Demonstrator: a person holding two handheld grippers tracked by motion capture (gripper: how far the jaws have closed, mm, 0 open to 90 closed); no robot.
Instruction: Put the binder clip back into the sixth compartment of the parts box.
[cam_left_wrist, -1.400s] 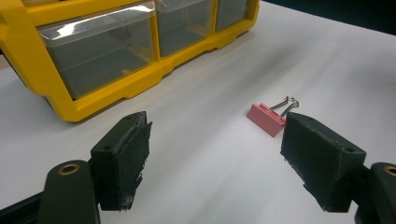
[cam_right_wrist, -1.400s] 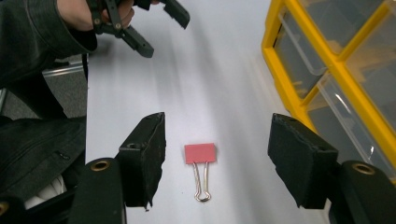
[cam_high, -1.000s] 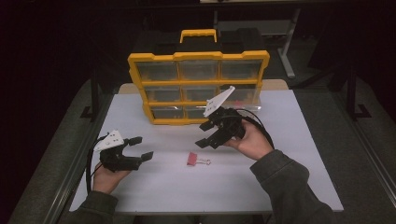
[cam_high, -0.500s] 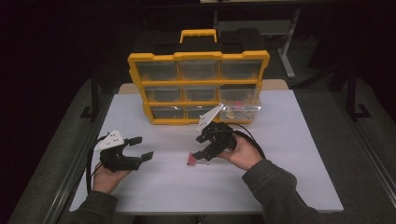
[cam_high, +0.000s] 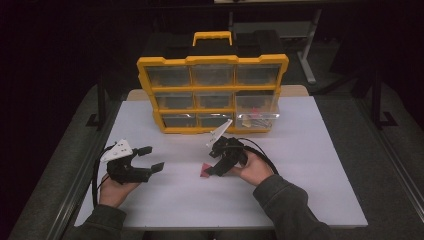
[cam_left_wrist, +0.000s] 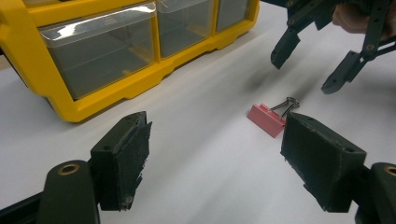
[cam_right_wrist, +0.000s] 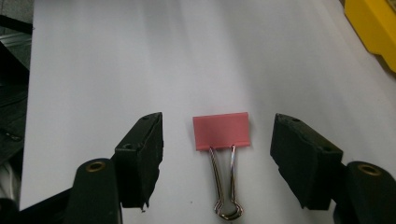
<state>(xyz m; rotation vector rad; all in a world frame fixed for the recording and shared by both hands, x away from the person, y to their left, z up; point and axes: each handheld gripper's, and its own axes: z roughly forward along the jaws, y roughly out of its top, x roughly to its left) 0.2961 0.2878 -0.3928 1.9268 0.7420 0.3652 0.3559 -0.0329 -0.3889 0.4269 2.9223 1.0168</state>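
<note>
Pink binder clip (cam_right_wrist: 221, 131) flat on the white table (cam_high: 310, 165), in front of the yellow drawer box (cam_high: 212, 95) and well short of it, wire handles toward the right gripper's camera. Right gripper (cam_high: 211, 167) released, jaws spread wide, one on each side of the clip, neither pad touching it; seen from the high view, tilted down over the clip with the tips close to the table. In the left gripper view, that same right gripper (cam_left_wrist: 310, 67) above and just behind the clip (cam_left_wrist: 266, 119). Left gripper (cam_high: 150, 161) released too, jaws wide with nothing between them, held low at the table's left side, well apart from the clip and pointing toward it. Lower right drawer (cam_high: 257, 114) of the box pulled out a little, small items inside, too blurred to tell.
</note>
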